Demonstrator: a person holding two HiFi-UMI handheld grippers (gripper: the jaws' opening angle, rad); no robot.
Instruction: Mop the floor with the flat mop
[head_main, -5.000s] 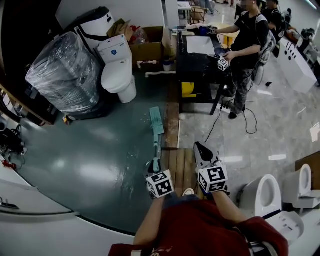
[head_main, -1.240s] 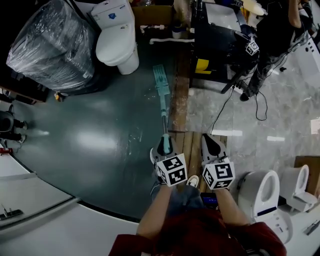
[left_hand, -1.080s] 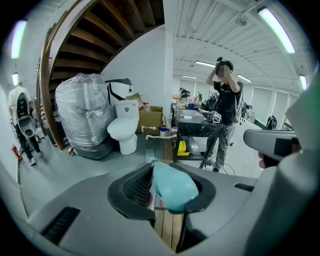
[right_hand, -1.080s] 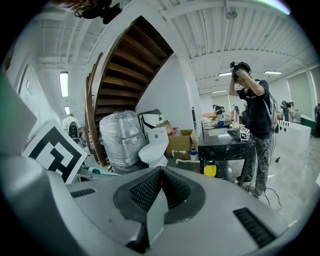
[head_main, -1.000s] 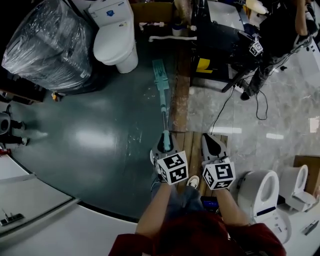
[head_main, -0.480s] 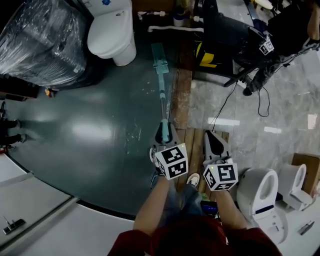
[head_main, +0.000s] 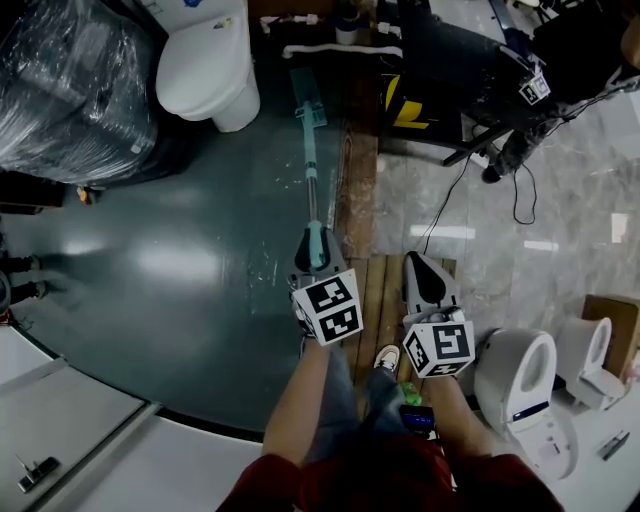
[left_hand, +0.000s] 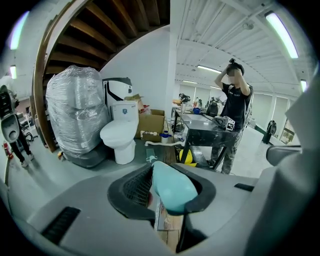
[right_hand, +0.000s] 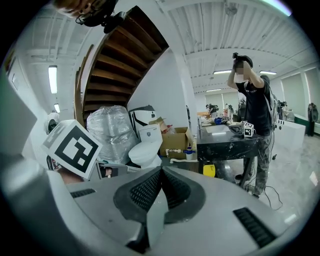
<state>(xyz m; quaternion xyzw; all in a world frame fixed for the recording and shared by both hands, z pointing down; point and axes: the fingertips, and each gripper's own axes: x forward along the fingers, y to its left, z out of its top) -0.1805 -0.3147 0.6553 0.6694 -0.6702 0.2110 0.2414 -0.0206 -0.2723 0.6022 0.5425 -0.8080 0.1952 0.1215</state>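
The flat mop has a teal head (head_main: 306, 96) lying on the dark green floor (head_main: 180, 270) near the toilet, and a thin pole (head_main: 311, 185) running back to a teal grip (head_main: 315, 246). My left gripper (head_main: 312, 250) is shut on that grip; in the left gripper view the teal grip (left_hand: 172, 187) fills the space between the jaws of the left gripper (left_hand: 165, 192). My right gripper (head_main: 420, 285) hangs to the right over the wooden boards, shut and holding nothing. The right gripper view shows the right gripper (right_hand: 159, 192) with its ribbed pads pressed together.
A white toilet (head_main: 205, 62) and a plastic-wrapped bundle (head_main: 70, 85) stand at the far left. A black table (head_main: 450, 70) with a person (head_main: 590, 50) beside it and cables (head_main: 440, 215) lies ahead right. More toilets (head_main: 520, 385) sit at my right. Wooden boards (head_main: 372, 300) edge the green floor.
The mop head has slid farther away across the green floor toward the toilet and the wall, and my left gripper has pushed forward with the grip. The right gripper stayed near the boards.
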